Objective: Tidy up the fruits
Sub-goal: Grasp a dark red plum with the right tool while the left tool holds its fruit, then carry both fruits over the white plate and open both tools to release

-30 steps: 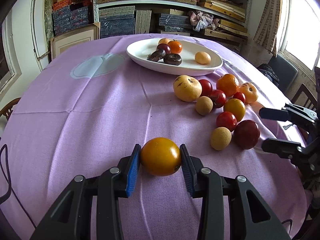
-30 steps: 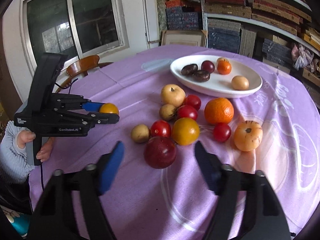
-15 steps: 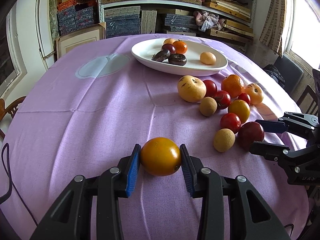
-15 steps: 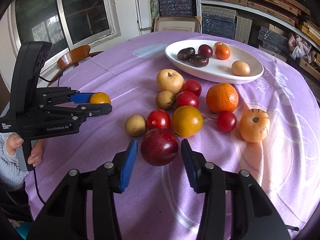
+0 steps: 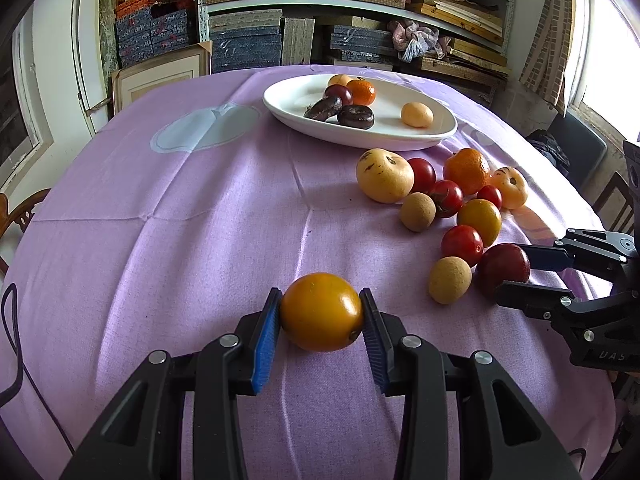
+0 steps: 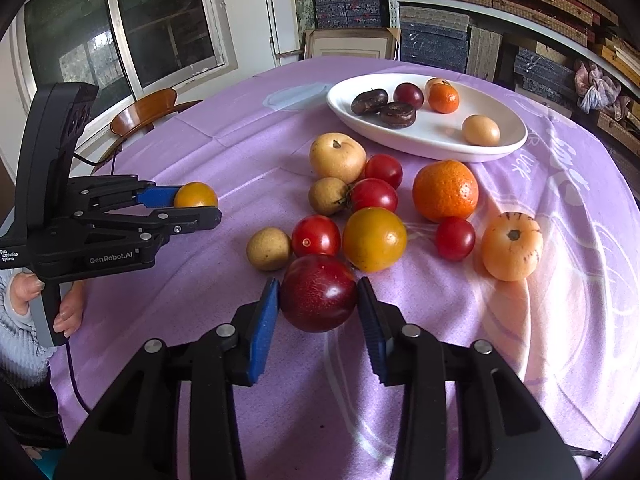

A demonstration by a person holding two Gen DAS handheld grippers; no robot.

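My left gripper (image 5: 321,318) is shut on a yellow-orange tomato (image 5: 321,311) and holds it above the purple cloth; it also shows in the right wrist view (image 6: 195,196). My right gripper (image 6: 318,300) has closed onto a dark red plum (image 6: 319,293) at the near edge of the fruit cluster; the pads touch both its sides. The plum also shows in the left wrist view (image 5: 503,269). A white oval plate (image 6: 436,144) at the back holds several fruits, among them a mandarin (image 6: 443,98) and two dark ones.
Loose fruits lie on the cloth: a large orange (image 6: 445,190), a yellow tomato (image 6: 374,239), red tomatoes (image 6: 316,235), a pale apple (image 6: 337,157), a striped orange fruit (image 6: 512,246), brown longans (image 6: 269,249). Shelves and a wooden chair (image 6: 148,110) stand beyond the table.
My right gripper moved forward around the dark red plum and its jaws narrowed from wide open until they touch it. The left gripper kept holding the yellow-orange tomato, drifting slightly.
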